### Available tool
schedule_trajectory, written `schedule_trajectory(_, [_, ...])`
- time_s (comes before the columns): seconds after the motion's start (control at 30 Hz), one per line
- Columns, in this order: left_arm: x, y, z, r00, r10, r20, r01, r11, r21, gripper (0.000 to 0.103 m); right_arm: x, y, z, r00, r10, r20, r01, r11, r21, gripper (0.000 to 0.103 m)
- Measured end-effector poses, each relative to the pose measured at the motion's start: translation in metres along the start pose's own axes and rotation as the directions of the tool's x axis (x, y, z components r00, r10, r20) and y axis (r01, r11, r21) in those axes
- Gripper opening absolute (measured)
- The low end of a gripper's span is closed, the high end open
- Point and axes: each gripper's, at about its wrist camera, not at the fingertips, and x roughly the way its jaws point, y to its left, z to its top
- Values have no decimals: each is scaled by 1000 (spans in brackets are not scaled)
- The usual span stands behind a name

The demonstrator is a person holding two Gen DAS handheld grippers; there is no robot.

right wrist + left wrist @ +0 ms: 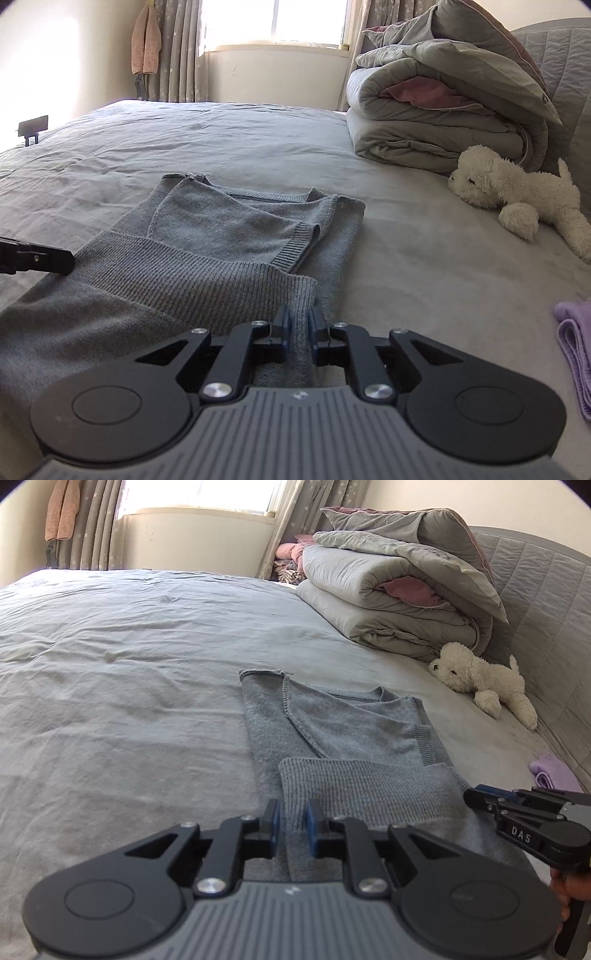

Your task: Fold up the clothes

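**Grey sweater's ribbed hem between both pairs of jaws**

A grey knitted sweater (332,734) is laid on the grey bed sheet (129,664), partly folded, with its sleeves turned in over the body and its ribbed hem brought up toward the cameras. The neckline is seen at the far end, away from both grippers.

The left gripper (293,821) is placed at the near left corner of the hem. Its blue pads (311,825) are held a little apart, and the ribbed fabric is seen running down between them. Whether the cloth is pressed by the pads cannot be told from this view.

The right gripper (299,325) is placed at the near right corner of the same hem. Its jaws are set narrowly, and a gathered strip of the knit is seen pinched between the pads and bunched up above them.

Each gripper's tip is caught at the edge of the other's view, both just beside the hem.

A white plush dog (517,192) is lain near the headboard, well apart from the sweater, below a stack of folded duvets (443,110). A lilac cloth (576,343) is seen at the right edge of the bed.
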Motion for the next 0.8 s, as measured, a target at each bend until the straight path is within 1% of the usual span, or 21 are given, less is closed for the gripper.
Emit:
schedule_trajectory(0.07, [-6, 5, 3, 1000, 11, 8, -11, 1000, -27, 21, -7, -7, 4, 1000, 1, 1, -1, 999, 41, 19])
schedule_trajectory(0.13, [-14, 6, 3, 1000, 9, 6, -8, 999, -54, 21, -13, -14, 5, 1000, 23, -11, -22, 996, 86, 19])
schedule_trajectory(0.2, [-22, 7, 3, 1000, 0, 0, 0, 997, -79, 26, -18, -23, 5, 996, 86, -37, -79, 985, 156, 19])
schedule_trajectory(0.23, [-24, 6, 1, 1000, -9, -16, 8, 996, -91, 29, -19, -29, 3, 990, 131, -56, -117, 972, 204, 20])
schedule_trajectory(0.3, [-31, 5, -6, 999, -28, -43, 23, 994, -110, 31, -25, -37, -3, 977, 195, -86, -162, 942, 295, 28])
schedule_trajectory(0.33, [-35, 5, -10, 998, -37, -54, 31, 993, -115, 31, -29, -40, -7, 969, 226, -100, -180, 922, 342, 39])
schedule_trajectory(0.37, [-39, 5, -13, 998, -41, -56, 34, 993, -110, 35, -33, -43, -11, 961, 253, -110, -195, 905, 377, 41])
schedule_trajectory(0.4, [-43, 5, -16, 997, -45, -58, 38, 994, -105, 38, -39, -43, -14, 956, 270, -117, -208, 900, 382, 41])
schedule_trajectory(0.47, [-51, 5, -22, 997, -53, -62, 47, 994, -97, 39, -50, -42, -18, 948, 290, -129, -227, 903, 364, 41])
schedule_trajectory(0.53, [-59, 5, -24, 996, -68, -61, 62, 993, -98, 39, -58, -40, -20, 950, 280, -138, -223, 918, 329, 41])
schedule_trajectory(0.6, [-65, 6, -28, 994, -90, -63, 83, 991, -105, 39, -61, -41, -22, 949, 280, -144, -222, 919, 327, 41])
schedule_trajectory(0.67, [-68, 5, -33, 992, -104, -72, 96, 990, -106, 39, -59, -41, -23, 943, 294, -154, -229, 913, 339, 40])
schedule_trajectory(0.7, [-69, 4, -36, 991, -107, -77, 99, 990, -100, 39, -59, -39, -24, 940, 303, -158, -236, 910, 340, 37])
schedule_trajectory(0.73, [-69, 3, -38, 990, -111, -82, 103, 990, -95, 39, -59, -37, -25, 937, 310, -160, -244, 910, 337, 30])
schedule_trajectory(0.8, [-67, 1, -42, 988, -121, -94, 112, 989, -94, 36, -61, -33, -26, 937, 307, -166, -242, 914, 325, 28])
